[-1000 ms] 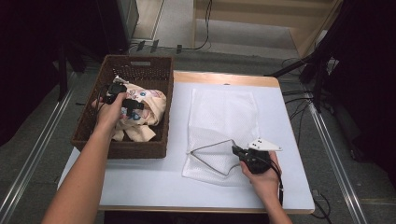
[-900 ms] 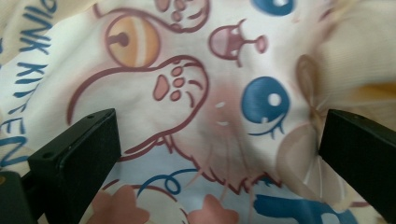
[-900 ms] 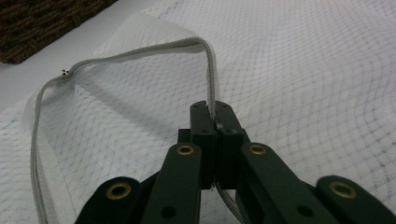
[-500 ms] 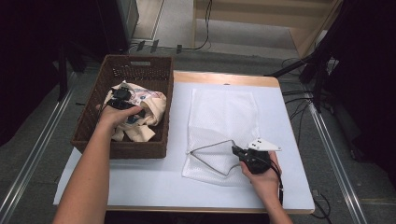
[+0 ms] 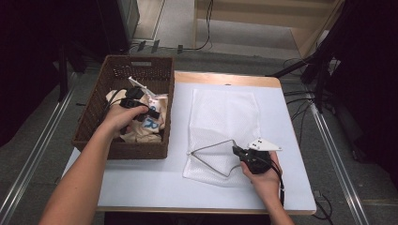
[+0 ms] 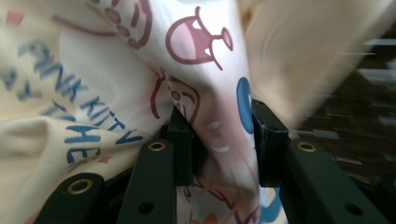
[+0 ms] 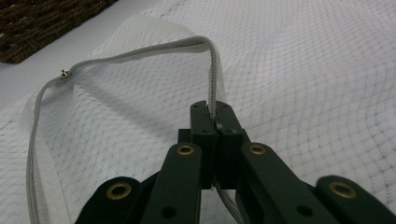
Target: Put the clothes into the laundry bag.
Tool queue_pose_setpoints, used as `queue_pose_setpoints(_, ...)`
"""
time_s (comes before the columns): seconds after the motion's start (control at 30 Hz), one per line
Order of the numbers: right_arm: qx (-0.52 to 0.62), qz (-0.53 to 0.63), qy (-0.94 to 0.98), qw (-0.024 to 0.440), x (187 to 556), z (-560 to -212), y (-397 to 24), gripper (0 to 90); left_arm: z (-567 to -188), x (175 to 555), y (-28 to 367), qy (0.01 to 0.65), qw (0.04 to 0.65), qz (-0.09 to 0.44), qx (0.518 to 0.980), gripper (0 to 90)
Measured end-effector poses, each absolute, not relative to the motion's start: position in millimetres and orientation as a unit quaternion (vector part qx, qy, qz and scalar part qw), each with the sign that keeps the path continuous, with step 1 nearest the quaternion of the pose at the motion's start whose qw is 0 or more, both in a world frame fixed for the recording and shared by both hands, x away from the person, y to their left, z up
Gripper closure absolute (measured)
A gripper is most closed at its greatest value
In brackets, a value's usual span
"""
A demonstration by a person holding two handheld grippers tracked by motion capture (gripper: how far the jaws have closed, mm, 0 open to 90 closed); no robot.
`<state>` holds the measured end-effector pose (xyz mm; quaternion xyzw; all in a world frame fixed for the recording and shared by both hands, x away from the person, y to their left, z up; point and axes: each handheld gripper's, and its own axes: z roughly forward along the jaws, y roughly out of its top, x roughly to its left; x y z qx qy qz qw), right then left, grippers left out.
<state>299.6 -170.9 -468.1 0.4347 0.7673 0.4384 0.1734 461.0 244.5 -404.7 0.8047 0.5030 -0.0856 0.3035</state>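
Printed cloth (image 5: 149, 123), cream with cartoon faces and blue lettering, lies bunched in the wicker basket (image 5: 123, 149) at the left of the counter (image 5: 187, 192). The left hand-held gripper (image 5: 133, 104) is down in the basket, and its jaws have just been closing on a fold of that cloth (image 6: 219, 126); in the left gripper view the fabric fills the gap and both pads press on it. The right hand-held gripper (image 5: 239, 152) is clamped tight on the zipper edge (image 7: 212, 74) of the white mesh bag (image 5: 225, 117), holding its mouth up in an open loop above the counter.

The grip on the cloth looks like a pinch on one loose fold, so lifting may leave the rest trailing, snagging on the basket rim or sliding out. The bag's mouth is propped by one pinch only; a tug from the arriving cloth could collapse the opening or pull the zipper free.
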Motion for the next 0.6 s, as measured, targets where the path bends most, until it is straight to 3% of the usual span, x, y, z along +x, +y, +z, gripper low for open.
queue_pose_setpoints(0.1, 0.432, 0.437, 0.769, 0.173, 299, -468, -169, 90.0, -402, 459, 249, 0.494, 0.305, -0.069, 0.811, 62.8)
queue_pose_setpoints(0.2, 0.432, 0.438, 0.768, 0.175, 299, -468, -170, 90.0, -396, 460, 256, 0.515, 0.32, -0.051, 0.794, 34.6)
queue_pose_setpoints(0.23, 0.432, 0.438, 0.768, 0.175, 299, -468, -170, 90.0, -396, 460, 256, 0.515, 0.32, -0.051, 0.794, 27.8)
queue_pose_setpoints(0.27, 0.434, 0.438, 0.768, 0.175, 299, -468, -171, 90.0, -392, 460, 258, 0.519, 0.331, -0.038, 0.787, 27.8)
queue_pose_setpoints(0.3, 0.434, 0.438, 0.768, 0.175, 299, -468, -171, 90.0, -383, 460, 261, 0.527, 0.352, -0.014, 0.774, 15.8)
queue_pose_setpoints(0.33, 0.432, 0.438, 0.769, 0.176, 299, -468, -170, 90.0, -380, 461, 262, 0.533, 0.357, 0.0, 0.767, 11.8)
queue_pose_setpoints(0.47, 0.431, 0.439, 0.768, 0.177, 298, -467, -171, 90.0, -377, 462, 261, 0.541, 0.371, 0.003, 0.755, 0.6)
queue_pose_setpoints(0.6, 0.434, 0.438, 0.768, 0.175, 298, -467, -172, 90.0, -384, 465, 247, 0.547, 0.346, 0.007, 0.763, 0.0)
